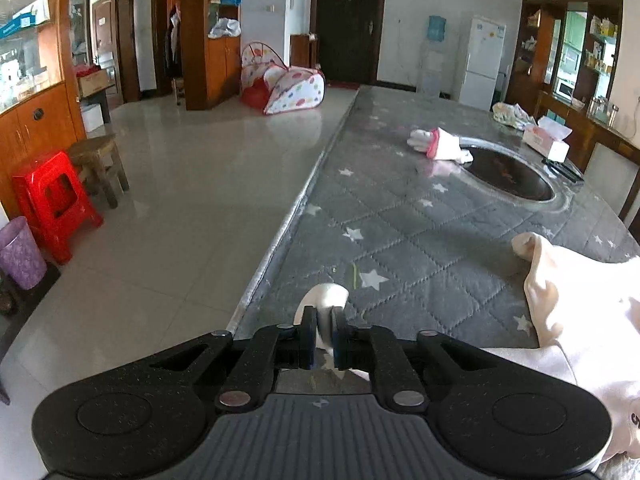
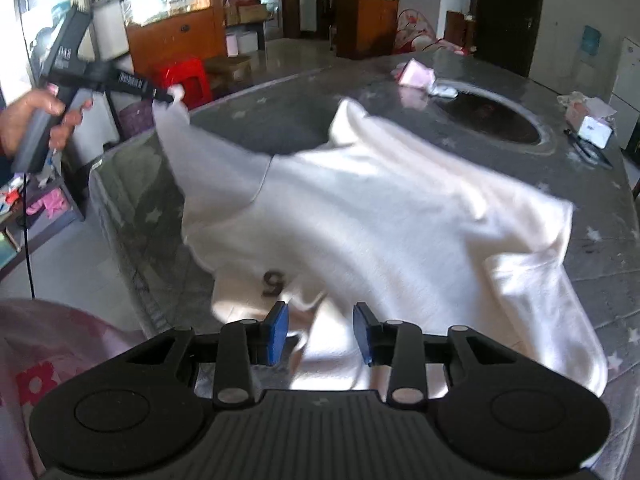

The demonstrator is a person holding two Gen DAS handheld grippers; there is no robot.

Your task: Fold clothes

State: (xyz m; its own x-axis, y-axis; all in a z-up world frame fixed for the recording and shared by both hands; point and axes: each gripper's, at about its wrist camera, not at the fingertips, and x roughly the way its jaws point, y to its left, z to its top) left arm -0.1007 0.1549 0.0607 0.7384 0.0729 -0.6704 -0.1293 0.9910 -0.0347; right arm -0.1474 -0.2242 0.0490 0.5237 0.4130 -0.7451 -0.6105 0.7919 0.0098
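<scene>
A white T-shirt (image 2: 380,216) with a dark "5" print lies spread over the grey star-quilted table (image 2: 248,120). My left gripper (image 1: 323,330) is shut on the end of one white sleeve (image 1: 326,300) and holds it lifted above the table's left edge; it also shows in the right wrist view (image 2: 174,94), held by a hand. The shirt's body shows at the right of the left wrist view (image 1: 580,320). My right gripper (image 2: 320,332) is open, its blue pads (image 2: 278,330) apart just above the shirt's near hem.
A round dark inset (image 1: 508,176) sits in the table's middle. Pink-and-white folded clothes (image 1: 440,144) lie beside it, and a tissue box (image 1: 548,142) and pens (image 1: 564,170) stand farther right. A red stool (image 1: 54,204) and a purple bin (image 1: 20,252) stand on the floor to the left.
</scene>
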